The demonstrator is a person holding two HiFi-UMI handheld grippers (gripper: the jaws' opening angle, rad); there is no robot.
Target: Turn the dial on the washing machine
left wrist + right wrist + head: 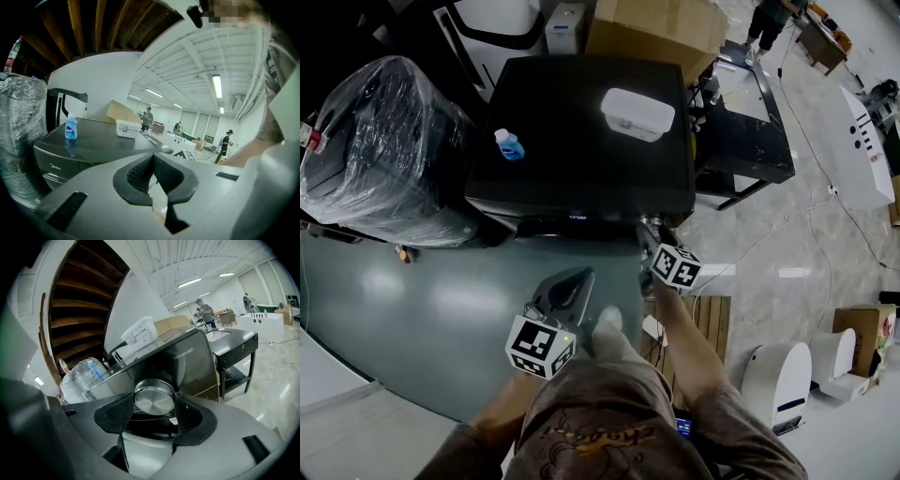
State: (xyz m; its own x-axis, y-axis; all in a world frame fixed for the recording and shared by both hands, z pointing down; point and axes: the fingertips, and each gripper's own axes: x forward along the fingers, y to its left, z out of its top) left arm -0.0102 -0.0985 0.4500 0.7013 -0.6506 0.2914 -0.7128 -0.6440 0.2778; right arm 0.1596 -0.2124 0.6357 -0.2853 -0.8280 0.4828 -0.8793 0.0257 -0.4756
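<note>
The dark washing machine [581,122] stands in front of me, and its front panel [187,364] fills the right gripper view. A round brushed-metal dial [154,400] sits on that panel. My right gripper [154,405] reaches to the machine's front right corner [649,234], with a ribbed pad [119,412] against each side of the dial. In the head view the dial itself is hidden under the gripper. My left gripper [578,279] hangs low in front of the machine, away from it, its pads [140,171] meeting at the tips with nothing between them.
A blue bottle [509,145] and a white lidded box [637,113] rest on the machine's top. A plastic-wrapped appliance [384,150] stands to its left and a black table [750,122] to its right. A wooden pallet [717,319] and white units [787,375] lie at right.
</note>
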